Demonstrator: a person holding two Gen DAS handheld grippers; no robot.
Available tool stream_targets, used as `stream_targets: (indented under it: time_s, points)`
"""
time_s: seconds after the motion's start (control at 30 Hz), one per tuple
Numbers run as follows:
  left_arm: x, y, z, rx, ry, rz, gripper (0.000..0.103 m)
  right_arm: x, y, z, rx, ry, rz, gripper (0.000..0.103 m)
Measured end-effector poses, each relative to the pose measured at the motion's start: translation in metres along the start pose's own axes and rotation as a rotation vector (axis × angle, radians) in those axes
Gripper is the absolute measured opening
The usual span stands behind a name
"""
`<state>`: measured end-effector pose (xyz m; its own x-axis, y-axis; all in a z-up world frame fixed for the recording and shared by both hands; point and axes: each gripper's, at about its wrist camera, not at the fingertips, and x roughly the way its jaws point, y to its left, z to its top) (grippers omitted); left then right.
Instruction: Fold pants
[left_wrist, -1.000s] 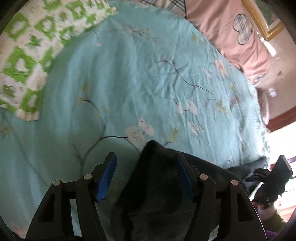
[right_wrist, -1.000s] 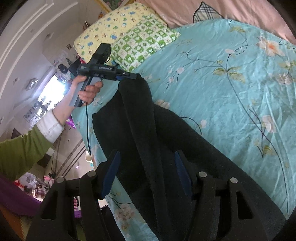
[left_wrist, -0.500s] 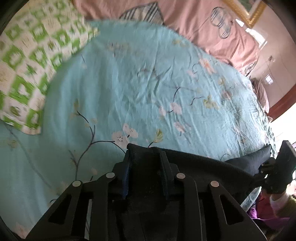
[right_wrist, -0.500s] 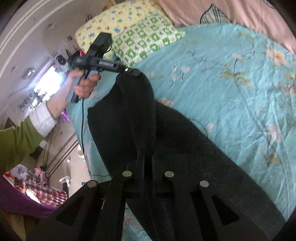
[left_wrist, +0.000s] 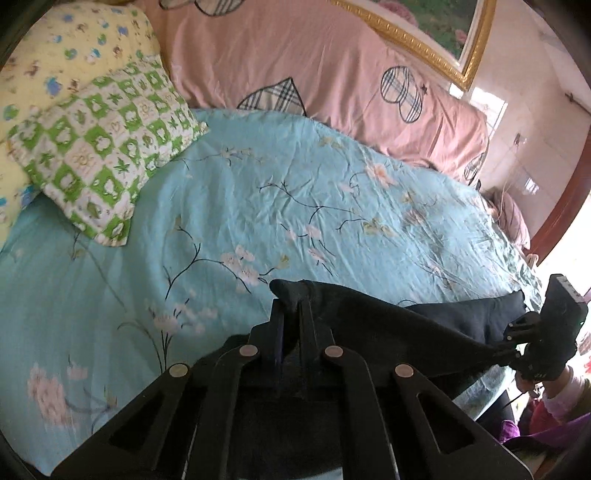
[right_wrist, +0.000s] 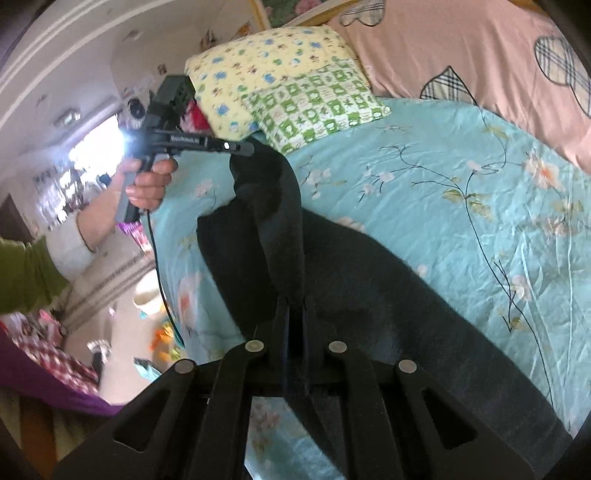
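The black pants (left_wrist: 388, 325) lie on the turquoise flowered sheet (left_wrist: 258, 192), their near edge lifted. My left gripper (left_wrist: 291, 306) is shut on one end of that edge, a fold of black cloth bunched over its tips. From there the cloth runs taut to the right, where my right gripper (left_wrist: 511, 354) pinches the other end. In the right wrist view, the right gripper (right_wrist: 293, 302) is shut on a ridge of the pants (right_wrist: 388, 295). That ridge rises to the left gripper (right_wrist: 245, 148), held in a hand (right_wrist: 147, 184) above the bed's edge.
A green checked pillow (left_wrist: 107, 147) and a yellow one (left_wrist: 55, 48) lie at the head of the bed. A pink quilt (left_wrist: 314, 62) runs along the far side. Beyond the near edge are the floor and clutter (right_wrist: 110, 314).
Both grippers went from open around the pants' edge to shut on it. The left one has since risen and pulled its end up off the sheet; the cloth between them is now taut.
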<state>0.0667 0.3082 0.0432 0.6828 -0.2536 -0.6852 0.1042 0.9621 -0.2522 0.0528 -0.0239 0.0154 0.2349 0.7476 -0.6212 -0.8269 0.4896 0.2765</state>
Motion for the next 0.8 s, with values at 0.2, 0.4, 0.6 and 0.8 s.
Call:
stream_targets:
  time_s: [0.2,0.4,0.6,0.8]
  points:
    - [-0.020,-0.001,-0.030,-0.006,-0.076,0.015,0.005,0.004,0.015,-0.013,-0.055,0.029,-0.030,0.007]
    - [-0.022,0.011,-0.056,-0.038,-0.133,0.032,0.005,0.012,0.018,-0.019,-0.067,0.039,-0.041,0.007]
    - [-0.024,0.020,-0.077,-0.083,-0.176,0.032,0.006,0.017,0.023,-0.022,-0.089,0.050,-0.050,0.007]
    - [-0.026,0.026,-0.098,-0.132,-0.181,0.060,0.011,0.019,0.026,-0.025,-0.105,0.082,-0.032,0.007]
